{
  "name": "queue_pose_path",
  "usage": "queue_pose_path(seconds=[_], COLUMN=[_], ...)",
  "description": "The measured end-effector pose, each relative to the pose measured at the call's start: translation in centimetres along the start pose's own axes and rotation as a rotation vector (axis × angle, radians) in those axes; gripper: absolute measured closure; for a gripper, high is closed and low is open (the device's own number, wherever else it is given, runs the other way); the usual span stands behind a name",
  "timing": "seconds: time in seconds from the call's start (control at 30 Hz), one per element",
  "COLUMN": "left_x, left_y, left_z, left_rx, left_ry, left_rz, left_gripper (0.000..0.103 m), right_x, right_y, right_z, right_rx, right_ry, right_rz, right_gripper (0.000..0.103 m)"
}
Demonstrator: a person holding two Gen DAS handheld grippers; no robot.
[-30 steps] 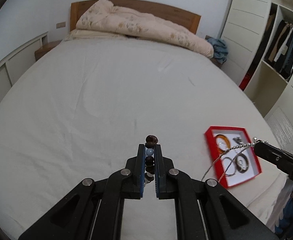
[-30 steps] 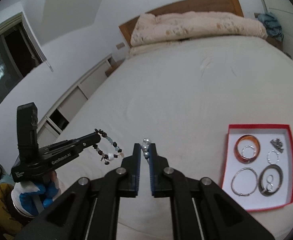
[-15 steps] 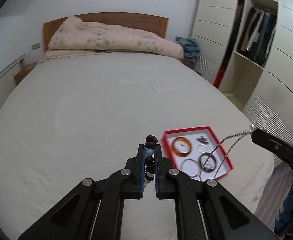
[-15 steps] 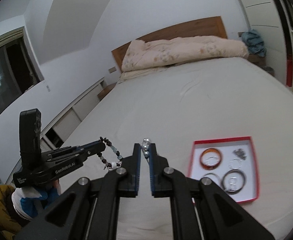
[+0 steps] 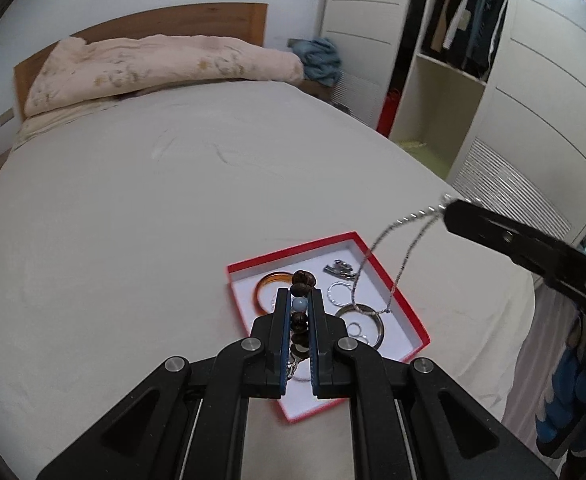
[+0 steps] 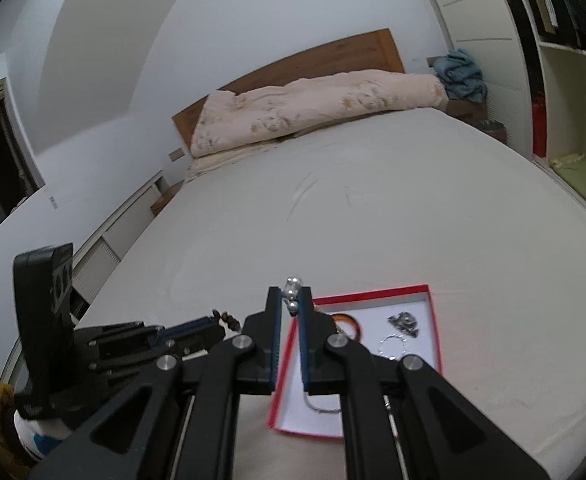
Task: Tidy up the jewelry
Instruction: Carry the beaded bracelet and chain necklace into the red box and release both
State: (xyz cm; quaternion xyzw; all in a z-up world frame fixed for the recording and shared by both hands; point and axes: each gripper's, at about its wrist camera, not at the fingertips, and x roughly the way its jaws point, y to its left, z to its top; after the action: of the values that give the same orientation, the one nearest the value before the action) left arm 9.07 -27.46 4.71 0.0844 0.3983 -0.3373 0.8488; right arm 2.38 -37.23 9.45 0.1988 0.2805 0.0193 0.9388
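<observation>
The left claw [image 5: 297, 304] is clamped on a beaded bracelet [image 5: 300, 284] of dark brown beads with one pale blue bead; the beads sit in a row between the blue pads, and the top beads stand out past the fingertips. This claw hangs over the near left part of a red jewelry box [image 5: 407, 304] with a white inside, which lies on the bed [image 5: 133, 220] near its near right edge.

The right claw [image 6: 291, 300] is clamped on a silver bead necklace [image 5: 397, 248]. In the left wrist view the chain hangs in a loop from the claw tip, and its lower end reaches the box over a dark round bangle [image 5: 363, 326]; whether it touches is not clear.

Inside the box lie an amber bangle [image 5: 269, 282] at far left, a small silver piece [image 5: 339, 269] at far right, and a thin silver ring bracelet [image 5: 339, 294] between them.

A folded quilt [image 5: 153, 68] lies at the far end of the bed, against the wooden headboard [image 5: 213, 20].
</observation>
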Motion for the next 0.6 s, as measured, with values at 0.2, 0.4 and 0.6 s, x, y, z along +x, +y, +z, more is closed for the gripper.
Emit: queue_pose_path(seconds=[0.2,0.4,0.6], left_x=[4.3,7.8,10.0], left_y=[-1.0,-1.0,-1.6], left_z=[0.5,-1.1,-3.1], left_rx=[0.004,0.006,0.018], left_ry=[0.041,0.111,0.171], left_rz=[-0.011,0.007,0.013], left_gripper=[0.095,0.095,0.095], right_x=[2.8,5.7,7.7], right_y=[-2.9,-5.1,-7.4], right_z=[0.8,-0.2,-3.2], right_rx=[0.020,0.029,0.052], right_ry=[0.009,0.047,0.134], right_rz=[-0.016,-0.040,-0.075], right_gripper=[0.096,0.096,0.096])
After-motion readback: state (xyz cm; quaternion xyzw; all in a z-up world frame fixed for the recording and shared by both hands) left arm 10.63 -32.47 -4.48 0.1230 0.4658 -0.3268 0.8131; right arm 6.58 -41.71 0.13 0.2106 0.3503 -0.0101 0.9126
